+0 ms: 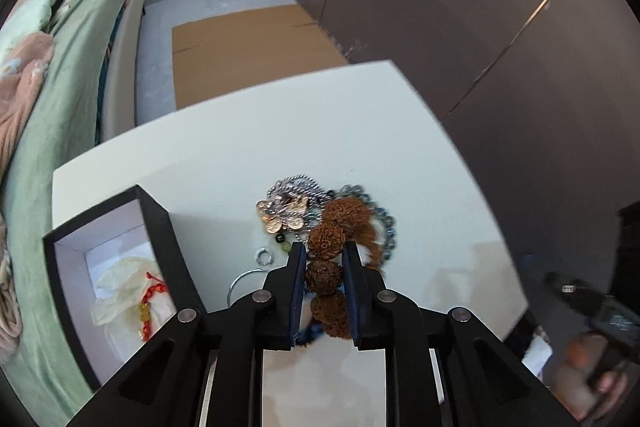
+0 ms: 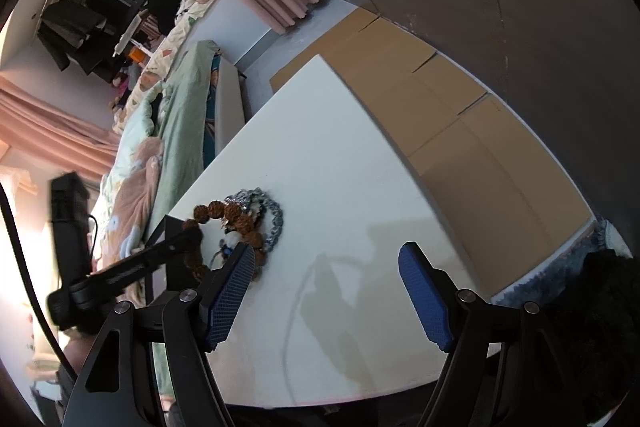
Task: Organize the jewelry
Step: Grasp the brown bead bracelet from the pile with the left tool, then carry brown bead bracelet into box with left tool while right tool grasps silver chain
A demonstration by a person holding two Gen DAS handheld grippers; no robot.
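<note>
A bracelet of big brown knobbly beads [image 1: 348, 213] runs from the jewelry pile on the white table [image 1: 280, 131] in between my left gripper's [image 1: 324, 247] blue pads, which are shut on two of its beads. The pile also holds a gold butterfly piece [image 1: 286, 215], a silver chain [image 1: 294, 185] and a grey bead bracelet [image 1: 386, 227]. A small silver ring [image 1: 265, 256] and a thin bangle [image 1: 240, 279] lie beside it. In the right wrist view the brown bracelet [image 2: 236, 217] hangs from the left gripper [image 2: 192, 239]. My right gripper [image 2: 327, 251] stands open over bare table, right of the pile.
An open black box [image 1: 160, 227] with a white inside sits at the table's left, holding crumpled tissue and a red cord charm [image 1: 150, 303]. A bed with green bedding [image 1: 60, 107] lies left of the table. Flat cardboard [image 1: 248, 55] covers the floor beyond, by a dark wall [image 1: 480, 7].
</note>
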